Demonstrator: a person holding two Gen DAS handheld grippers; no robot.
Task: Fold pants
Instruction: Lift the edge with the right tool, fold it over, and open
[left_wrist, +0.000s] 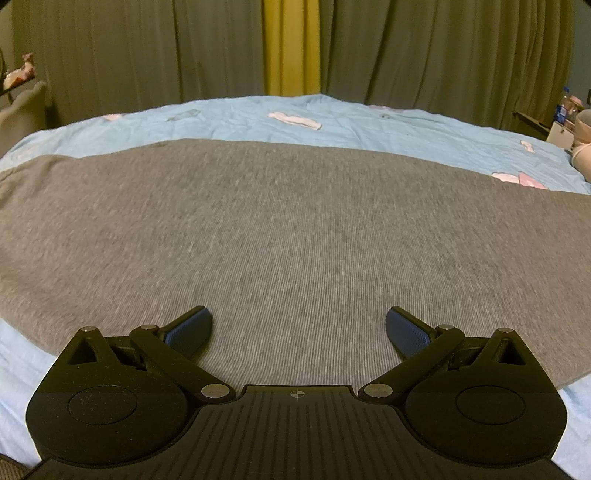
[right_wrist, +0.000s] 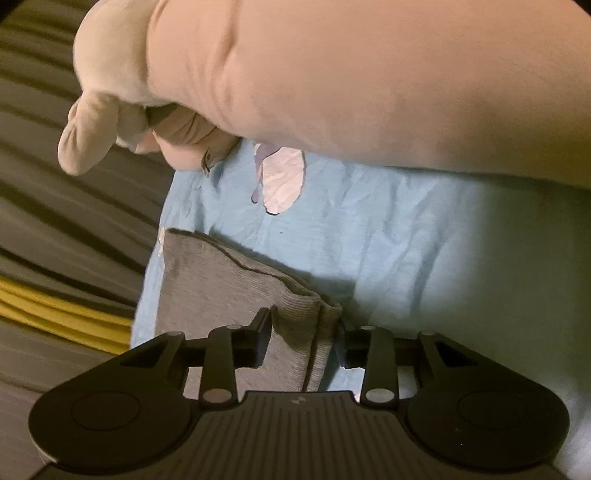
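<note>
Grey pants (left_wrist: 295, 229) lie spread flat and wide across a light blue bed sheet (left_wrist: 258, 118). My left gripper (left_wrist: 298, 328) hovers over their near part, open, its blue pads far apart with nothing between them. In the right wrist view a folded, layered end of the pants (right_wrist: 221, 280) runs back between the fingers of my right gripper (right_wrist: 303, 341). The bunched cloth fills the gap and both black fingers press on it. A person's arm in a pale sleeve (right_wrist: 369, 81) crosses the top of that view, ending in a gloved hand (right_wrist: 122, 122).
Olive curtains with a yellow strip (left_wrist: 291, 44) hang behind the bed. A padded chair (left_wrist: 22, 110) stands at the far left. A bottle (left_wrist: 565, 107) and small items sit at the far right. The sheet (right_wrist: 406, 258) has pink and white printed patches.
</note>
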